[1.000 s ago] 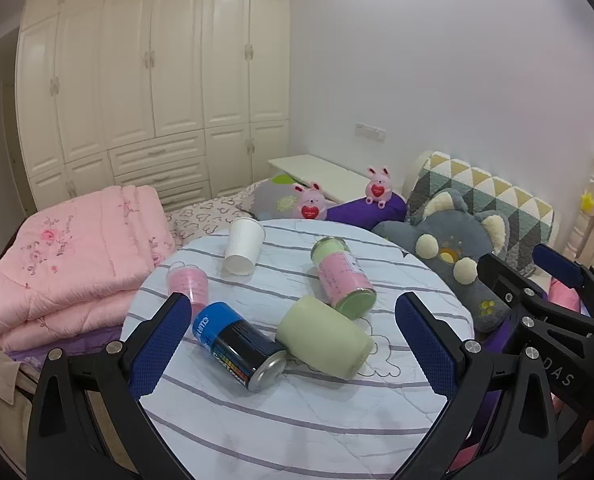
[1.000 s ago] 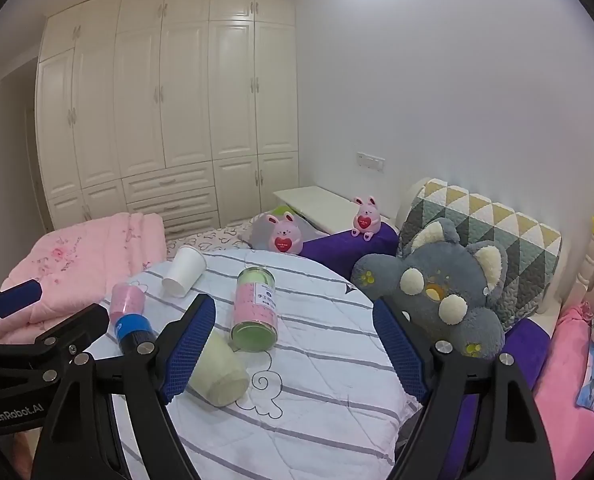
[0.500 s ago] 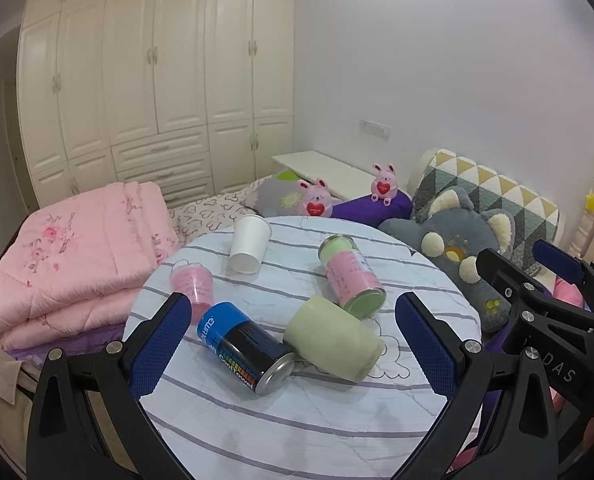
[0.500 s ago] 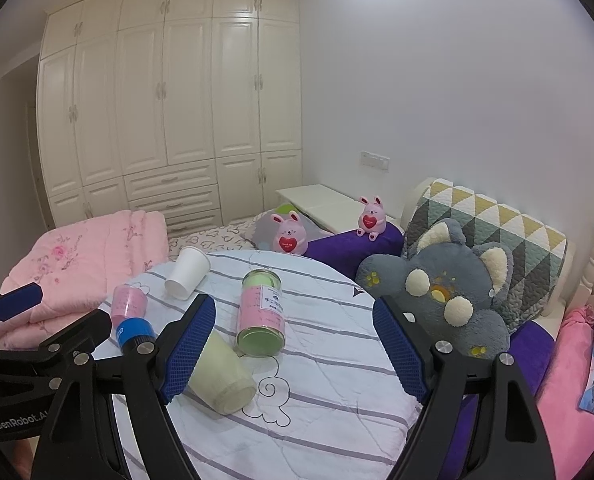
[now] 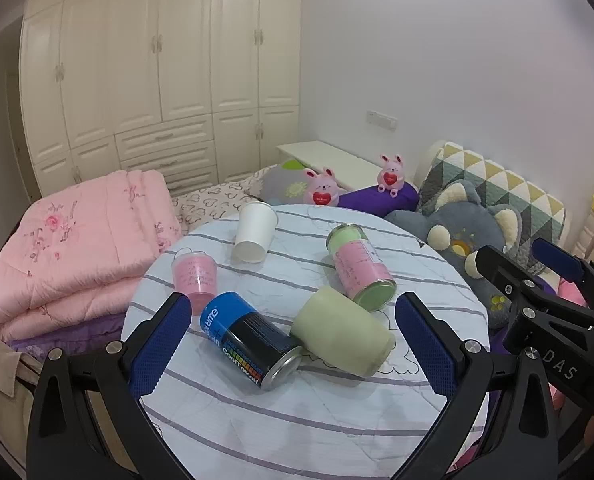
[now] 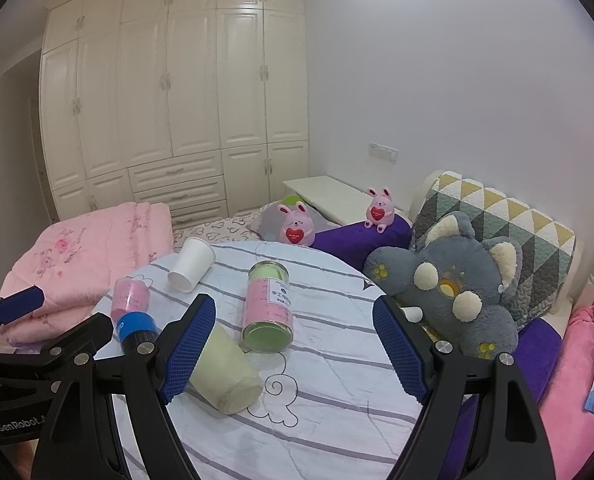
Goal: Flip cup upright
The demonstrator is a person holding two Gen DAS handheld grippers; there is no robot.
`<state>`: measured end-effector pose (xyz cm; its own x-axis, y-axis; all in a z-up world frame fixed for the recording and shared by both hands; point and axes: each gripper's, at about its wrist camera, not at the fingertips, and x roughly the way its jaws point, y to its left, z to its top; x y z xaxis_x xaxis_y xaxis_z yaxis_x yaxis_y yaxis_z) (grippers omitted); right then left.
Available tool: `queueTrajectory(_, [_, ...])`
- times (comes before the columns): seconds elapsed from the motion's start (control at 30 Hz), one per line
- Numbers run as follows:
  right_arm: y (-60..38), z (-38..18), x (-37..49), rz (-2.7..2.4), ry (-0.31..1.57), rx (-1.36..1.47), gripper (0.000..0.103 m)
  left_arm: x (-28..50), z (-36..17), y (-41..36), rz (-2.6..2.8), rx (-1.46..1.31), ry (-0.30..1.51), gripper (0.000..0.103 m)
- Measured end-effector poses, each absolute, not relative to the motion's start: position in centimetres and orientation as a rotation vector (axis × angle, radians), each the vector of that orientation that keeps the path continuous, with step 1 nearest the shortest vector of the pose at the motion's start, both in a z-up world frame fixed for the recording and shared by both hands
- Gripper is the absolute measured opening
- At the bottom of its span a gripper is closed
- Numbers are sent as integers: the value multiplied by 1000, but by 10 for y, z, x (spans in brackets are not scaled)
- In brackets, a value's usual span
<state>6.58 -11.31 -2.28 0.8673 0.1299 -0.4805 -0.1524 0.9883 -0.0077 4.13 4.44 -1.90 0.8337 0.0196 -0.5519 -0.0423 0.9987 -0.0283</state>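
Cup (image 5: 343,330), smooth pale green, lies on its side on the striped tabletop (image 5: 297,420) between the wide-spread left tongs (image 5: 289,344); right tongs (image 6: 295,346) gape empty. Touching it, a blue-black can (image 5: 249,340) reads "CoolTower".

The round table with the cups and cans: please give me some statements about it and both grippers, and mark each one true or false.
1. The pale green cup lies on its side. True.
2. The left gripper is shut on the blue can. False: its jaws stand wide open and hold nothing.
3. The white paper cup stands upright. False: it lies tipped over.
4. The blue can touches the pale green cup. True.
5. The right gripper holds the pink-labelled can. False: it is open and empty, and the can lies on the table.
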Motion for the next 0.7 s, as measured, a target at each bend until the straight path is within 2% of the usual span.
queueTrajectory(0.7, [-105, -39, 77, 171, 541, -46, 82, 53, -47, 60, 65, -97, 680, 103])
